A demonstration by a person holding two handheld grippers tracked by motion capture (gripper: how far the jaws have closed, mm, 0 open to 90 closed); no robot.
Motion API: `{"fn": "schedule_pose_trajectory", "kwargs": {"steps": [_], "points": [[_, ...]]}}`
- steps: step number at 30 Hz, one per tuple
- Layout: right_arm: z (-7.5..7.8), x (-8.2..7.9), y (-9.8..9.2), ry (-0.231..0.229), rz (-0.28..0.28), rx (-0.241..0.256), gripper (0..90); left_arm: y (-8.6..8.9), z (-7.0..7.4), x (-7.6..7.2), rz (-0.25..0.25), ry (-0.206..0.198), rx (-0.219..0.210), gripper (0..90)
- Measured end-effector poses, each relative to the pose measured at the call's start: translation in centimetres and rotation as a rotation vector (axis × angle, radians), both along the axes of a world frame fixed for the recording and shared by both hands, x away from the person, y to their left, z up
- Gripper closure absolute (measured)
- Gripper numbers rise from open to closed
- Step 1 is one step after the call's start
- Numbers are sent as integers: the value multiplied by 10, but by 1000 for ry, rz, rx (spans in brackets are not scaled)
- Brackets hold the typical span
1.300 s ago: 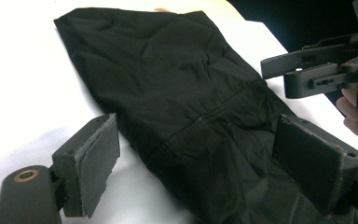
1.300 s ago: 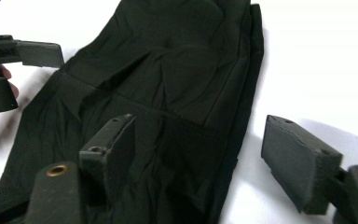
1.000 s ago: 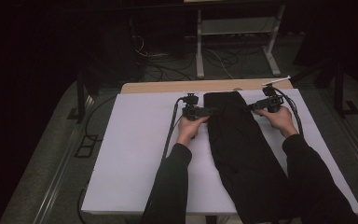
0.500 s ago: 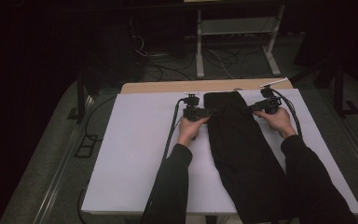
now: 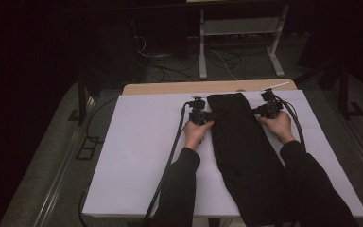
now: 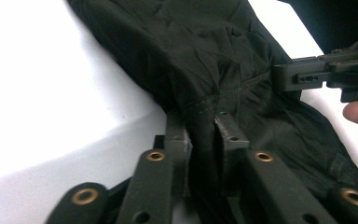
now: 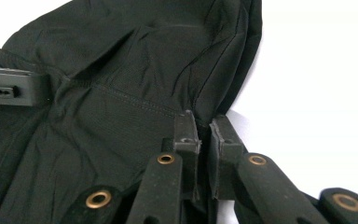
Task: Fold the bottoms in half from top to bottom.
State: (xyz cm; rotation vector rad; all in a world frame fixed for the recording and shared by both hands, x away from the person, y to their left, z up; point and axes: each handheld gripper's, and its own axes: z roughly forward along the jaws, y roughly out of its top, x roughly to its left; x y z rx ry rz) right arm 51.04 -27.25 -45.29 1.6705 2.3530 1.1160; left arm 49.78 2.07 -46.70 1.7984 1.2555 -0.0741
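Observation:
A long black garment (image 5: 246, 151) lies lengthwise down the white table cover (image 5: 137, 151), its far end folded near the table's back edge. My left gripper (image 5: 208, 115) is shut on the garment's left edge; in the left gripper view the cloth (image 6: 214, 60) is pinched between the jaws at my left gripper (image 6: 201, 122). My right gripper (image 5: 259, 111) is shut on the right edge; in the right gripper view the garment (image 7: 121, 93) is clamped at my right gripper (image 7: 204, 122). The other gripper's jaw tip shows across the cloth in each gripper view.
A strip of bare wooden tabletop (image 5: 179, 88) shows beyond the white cover. Behind the table stand a metal frame (image 5: 238, 33) and loose floor cables (image 5: 170, 61). Black cables (image 5: 170, 156) trail from both grippers along the forearms.
Both hands have shifted slightly; the garment's far end stays held between the two grippers in much the same place.

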Motion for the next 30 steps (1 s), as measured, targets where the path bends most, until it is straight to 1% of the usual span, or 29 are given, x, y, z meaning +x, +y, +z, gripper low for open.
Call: {"fn": "schedule_pose_trajectory", "kwargs": {"steps": [2, 3, 6, 9, 10, 12, 15, 16, 20, 22, 26, 30], "points": [[0, -2, 0, -6, -5, 9, 828, 0, 1, 0, 5, 1, -8, 821], [1, -3, -1, -6, -8, 21, 830, 1, 1, 0, 8, 0, -10, 838], [2, -7, -4, -12, -6, 71, 832, 3, 4, 0, 8, -2, -36, 854], [5, -12, -9, -22, -3, 122, 834, 4, 5, -1, -1, 1, -50, 858], [6, -14, -11, -25, -1, 141, 834, 4, 5, -1, -4, -3, -50, 858], [9, -18, -14, -39, 3, 167, 834, 4, 5, -5, -12, -24, -65, 859], [13, -28, -16, -69, 20, 181, 835, 4, 6, -10, -19, -31, -93, 860], [13, -31, -17, -73, 26, 181, 835, 4, 6, -12, -20, -38, -99, 860], [13, -40, -23, -86, 26, 196, 835, 5, 7, -16, -28, -37, -132, 860], [13, -44, -25, -94, 29, 201, 834, 5, 9, -17, -38, -35, -140, 861], [13, -49, -27, -108, 28, 223, 835, 4, 13, -21, -51, -59, -148, 860], [11, -52, -31, -104, 22, 240, 834, 4, 13, -26, -54, -68, -169, 862]]}}
